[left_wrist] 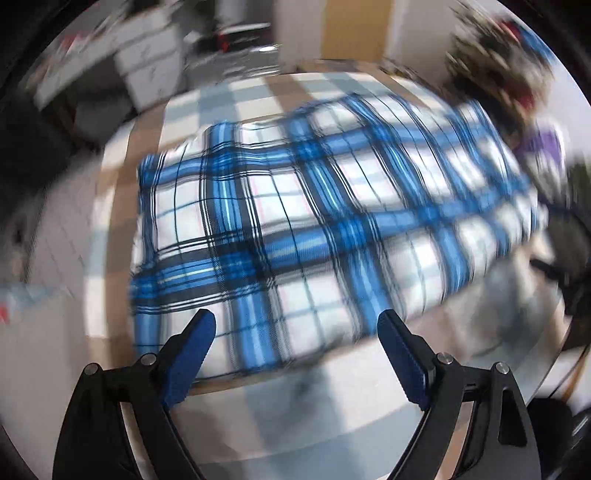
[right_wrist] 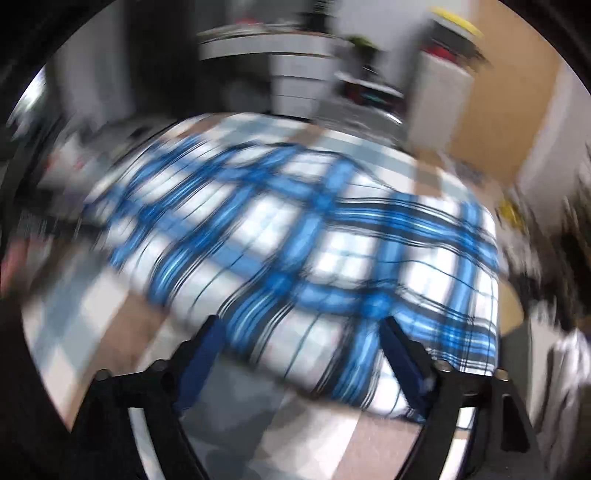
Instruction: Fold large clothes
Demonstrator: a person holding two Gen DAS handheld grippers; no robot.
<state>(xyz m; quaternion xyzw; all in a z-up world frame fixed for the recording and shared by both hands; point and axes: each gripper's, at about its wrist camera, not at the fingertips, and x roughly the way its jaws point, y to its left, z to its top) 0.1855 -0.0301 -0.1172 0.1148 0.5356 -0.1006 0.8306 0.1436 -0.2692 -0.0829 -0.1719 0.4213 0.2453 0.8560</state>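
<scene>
A large blue, white and black plaid garment (left_wrist: pixel 314 221) lies spread flat on a checked tablecloth (left_wrist: pixel 258 398). In the left wrist view my left gripper (left_wrist: pixel 297 325) hangs open above the garment's near edge, with nothing between its blue pads (left_wrist: pixel 192 354). The right wrist view is heavily blurred. It shows the same plaid garment (right_wrist: pixel 314 251) from the other side. My right gripper (right_wrist: pixel 301 330) stands open over the near edge of the cloth, and nothing is pinched between its fingers (right_wrist: pixel 402 354).
The table's checked cloth (right_wrist: pixel 92 332) in beige, grey and white runs around the garment. White drawer units (left_wrist: pixel 147 62) and a tan wall panel (left_wrist: pixel 351 29) stand beyond the table. Dark clutter (left_wrist: pixel 498 62) sits at the far right.
</scene>
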